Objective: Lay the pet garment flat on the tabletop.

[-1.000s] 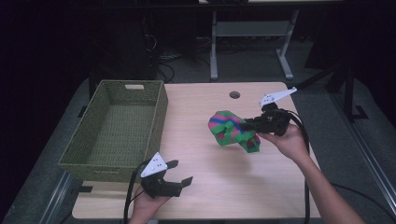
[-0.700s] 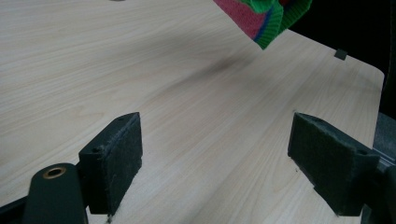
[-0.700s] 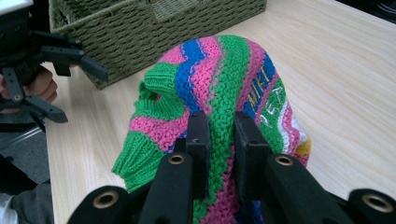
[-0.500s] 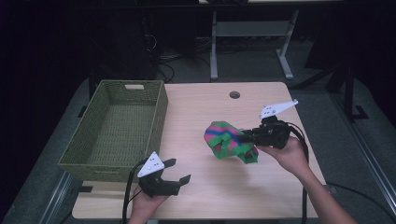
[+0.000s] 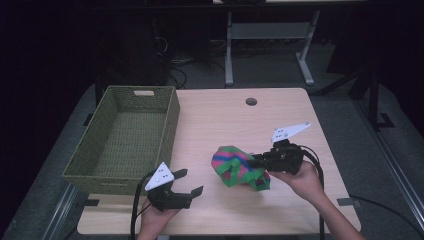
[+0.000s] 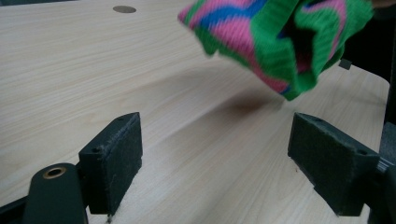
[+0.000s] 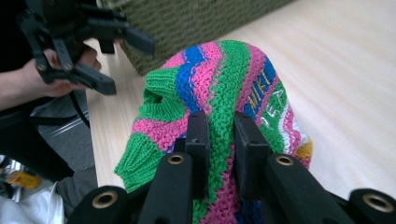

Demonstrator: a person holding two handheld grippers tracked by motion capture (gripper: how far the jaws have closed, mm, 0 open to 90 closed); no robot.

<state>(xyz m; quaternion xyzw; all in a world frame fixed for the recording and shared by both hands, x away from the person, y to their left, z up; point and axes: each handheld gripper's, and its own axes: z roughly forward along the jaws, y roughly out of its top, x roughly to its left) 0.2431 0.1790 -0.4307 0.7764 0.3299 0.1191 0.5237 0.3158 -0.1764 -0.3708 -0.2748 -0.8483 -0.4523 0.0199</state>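
A knitted garment (image 5: 239, 167) striped in green, pink and blue hangs a little above the table, bunched up. My right gripper (image 5: 258, 161) is shut on a fold of the knit (image 7: 219, 135), and both pads (image 7: 199, 135) press it from either side. Near the table's front edge my left gripper (image 5: 189, 182) stands open and empty, its jaws pointing right toward the garment (image 6: 280, 37), which hangs ahead of them. A woven green basket (image 5: 169, 120) sits empty at the left of the table.
The light wooden table (image 5: 215, 115) has a round cable hole (image 5: 251, 101) near its far edge. Behind the table stand a metal frame (image 5: 270, 35) and loose cables on the floor. The basket's corner (image 7: 187, 28) lies close behind the left gripper (image 7: 84, 42) in the right gripper view.
My right gripper has carried the garment toward me and down, closer to the table. The left gripper has stayed in place.
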